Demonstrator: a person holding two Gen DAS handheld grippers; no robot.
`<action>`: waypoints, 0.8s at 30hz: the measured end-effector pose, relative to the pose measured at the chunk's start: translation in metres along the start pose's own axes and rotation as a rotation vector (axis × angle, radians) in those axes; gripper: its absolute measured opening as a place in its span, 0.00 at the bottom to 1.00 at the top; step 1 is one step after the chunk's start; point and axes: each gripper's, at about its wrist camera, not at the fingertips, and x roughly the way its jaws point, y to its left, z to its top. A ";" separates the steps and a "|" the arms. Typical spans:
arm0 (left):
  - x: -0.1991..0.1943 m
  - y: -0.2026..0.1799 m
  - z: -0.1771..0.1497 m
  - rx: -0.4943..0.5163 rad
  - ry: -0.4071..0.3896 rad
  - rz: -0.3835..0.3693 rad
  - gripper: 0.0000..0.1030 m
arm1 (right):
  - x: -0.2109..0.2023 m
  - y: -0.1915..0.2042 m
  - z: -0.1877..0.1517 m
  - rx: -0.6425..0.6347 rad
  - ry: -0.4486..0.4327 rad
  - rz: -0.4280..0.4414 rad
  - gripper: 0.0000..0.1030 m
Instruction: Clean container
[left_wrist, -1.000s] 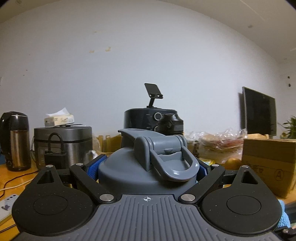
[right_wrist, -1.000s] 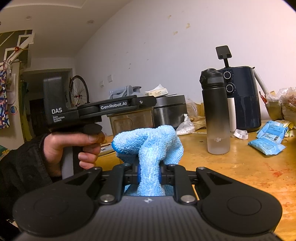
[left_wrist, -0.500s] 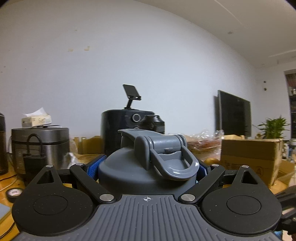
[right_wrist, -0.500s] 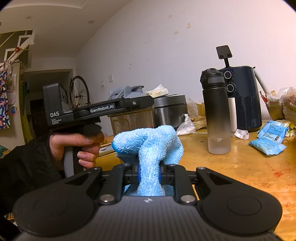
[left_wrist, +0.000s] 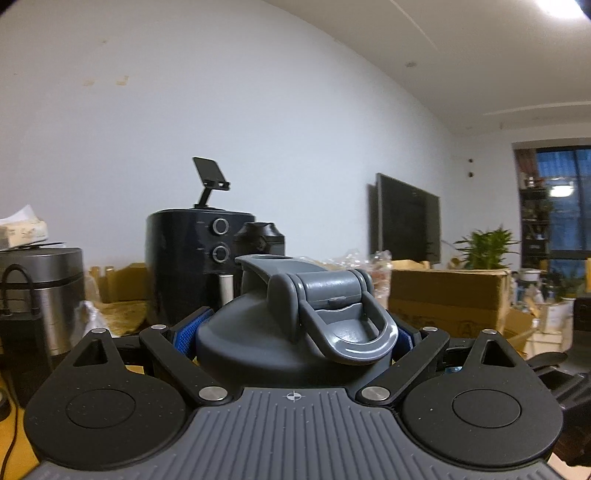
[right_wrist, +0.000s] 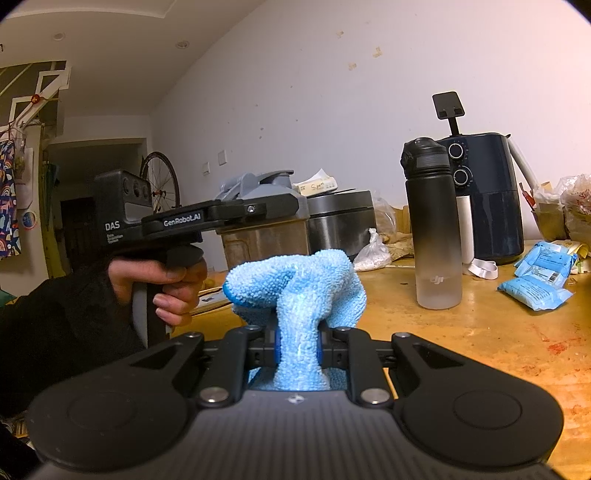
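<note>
My left gripper (left_wrist: 291, 334) is shut on the container (left_wrist: 295, 332), a jug with a grey flip-top lid and carry loop, and its blue pads (left_wrist: 186, 332) press on both sides of the lid. From the right wrist, a hand holds the left gripper (right_wrist: 255, 212) level at the left, clamped just under the grey lid of the container (right_wrist: 264, 236), whose body is translucent brown. My right gripper (right_wrist: 297, 350) is shut on a light blue microfibre cloth (right_wrist: 295, 288) that bunches up above the fingers. The cloth sits to the right of the container, in front of it, apart from it.
A wooden table (right_wrist: 480, 332) carries a black water bottle (right_wrist: 434, 221), a dark air fryer (right_wrist: 487, 199), a steel rice cooker (right_wrist: 340, 221) and blue packets (right_wrist: 535, 288). A cardboard box (left_wrist: 447, 299), a dark screen (left_wrist: 406, 221) and a plant (left_wrist: 484, 247) stand to the right.
The left gripper has swung to the right with the container in it, so the air fryer and cooker slide left in its view. The right gripper and cloth have stayed put.
</note>
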 end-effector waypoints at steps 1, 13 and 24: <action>0.000 0.002 0.000 0.000 -0.001 -0.013 0.92 | 0.000 0.000 0.000 0.001 0.000 -0.001 0.13; 0.002 0.018 -0.006 0.005 -0.018 -0.178 0.92 | -0.003 0.001 -0.001 0.001 0.004 0.002 0.13; 0.001 0.018 -0.005 0.005 -0.013 -0.183 0.92 | 0.000 0.001 -0.001 -0.001 0.003 0.014 0.10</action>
